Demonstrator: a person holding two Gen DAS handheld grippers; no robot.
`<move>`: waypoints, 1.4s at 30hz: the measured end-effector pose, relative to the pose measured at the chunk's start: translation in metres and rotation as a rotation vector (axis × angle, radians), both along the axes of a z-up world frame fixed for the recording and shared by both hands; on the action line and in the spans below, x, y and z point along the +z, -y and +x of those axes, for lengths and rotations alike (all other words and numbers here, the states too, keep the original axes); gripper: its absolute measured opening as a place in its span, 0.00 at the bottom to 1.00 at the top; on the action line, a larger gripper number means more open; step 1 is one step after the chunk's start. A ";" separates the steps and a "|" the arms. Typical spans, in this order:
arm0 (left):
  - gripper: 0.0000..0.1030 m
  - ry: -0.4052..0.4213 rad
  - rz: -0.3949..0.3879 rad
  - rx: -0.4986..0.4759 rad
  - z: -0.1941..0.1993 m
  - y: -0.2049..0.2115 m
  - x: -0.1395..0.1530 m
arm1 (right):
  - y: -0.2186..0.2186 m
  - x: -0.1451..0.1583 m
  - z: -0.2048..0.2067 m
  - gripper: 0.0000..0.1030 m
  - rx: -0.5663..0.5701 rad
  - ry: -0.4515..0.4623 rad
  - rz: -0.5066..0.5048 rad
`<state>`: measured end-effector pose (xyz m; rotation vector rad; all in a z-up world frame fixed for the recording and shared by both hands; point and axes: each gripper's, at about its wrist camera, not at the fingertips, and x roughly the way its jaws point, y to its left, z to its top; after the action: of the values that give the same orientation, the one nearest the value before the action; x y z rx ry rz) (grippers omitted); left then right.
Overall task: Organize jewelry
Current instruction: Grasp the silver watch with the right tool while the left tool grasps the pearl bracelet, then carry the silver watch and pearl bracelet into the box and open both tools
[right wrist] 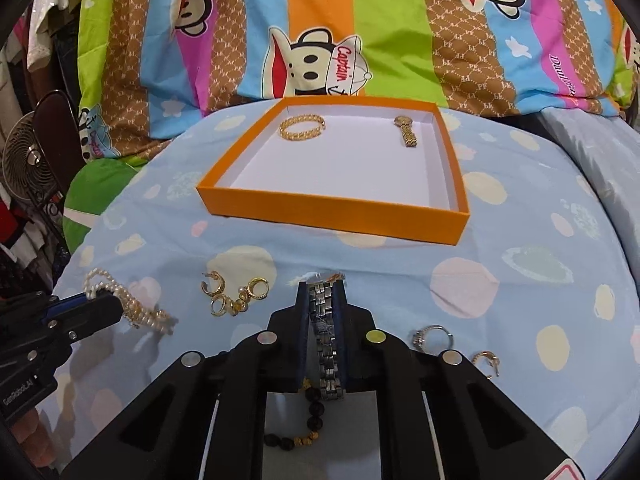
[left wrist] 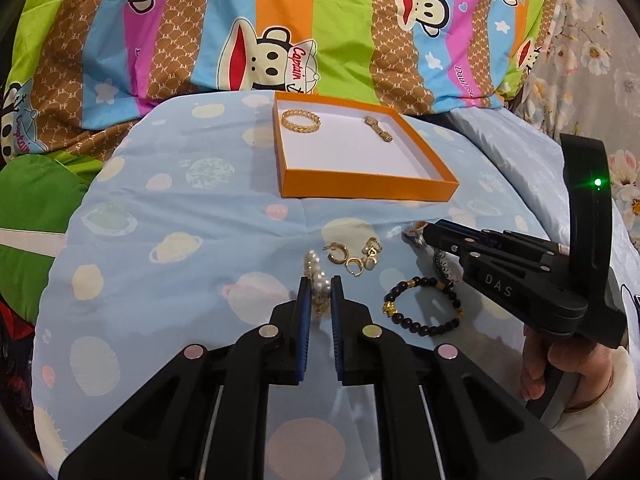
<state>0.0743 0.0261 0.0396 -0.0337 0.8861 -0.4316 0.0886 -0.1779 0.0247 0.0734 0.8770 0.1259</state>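
On the blue spotted blanket point(right wrist: 400, 272) | left gripper point(left wrist: 319, 285) pinched tight on white pearl bracelet point(left wrist: 316, 268) | right gripper point(right wrist: 321, 292) pinched tight on grey metal watch band point(right wrist: 326, 320), long side running straight along the fingers | orange box point(right wrist: 332, 204) behind holds gold bracelet point(right wrist: 302, 127) and gold watch point(right wrist: 405, 131), lying lengthways front to back

An orange box point(right wrist: 332, 210) with a white inside sits mid-frame on a pale blue sheet point(right wrist: 520, 240) dotted with pastel planets. Across the top, a quilt point(right wrist: 248, 40) has bright multicolour stripes with cartoon monkeys.
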 end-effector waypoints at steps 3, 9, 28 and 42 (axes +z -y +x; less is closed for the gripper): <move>0.08 0.011 -0.005 -0.007 -0.003 0.001 0.006 | 0.008 0.007 -0.005 0.10 -0.012 0.009 0.042; 0.08 0.024 -0.025 -0.024 -0.003 0.005 0.018 | 0.017 0.020 -0.010 0.10 -0.021 0.026 0.080; 0.08 0.176 -0.086 -0.084 0.126 0.068 0.077 | 0.066 0.046 0.101 0.10 -0.109 0.058 0.162; 0.08 0.075 -0.029 -0.037 0.177 0.066 -0.007 | 0.054 0.004 0.167 0.10 -0.109 -0.020 0.160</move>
<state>0.2509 -0.0402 0.0325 -0.0273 0.8075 -0.4770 0.2557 -0.2315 0.0285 0.2724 0.8803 0.0933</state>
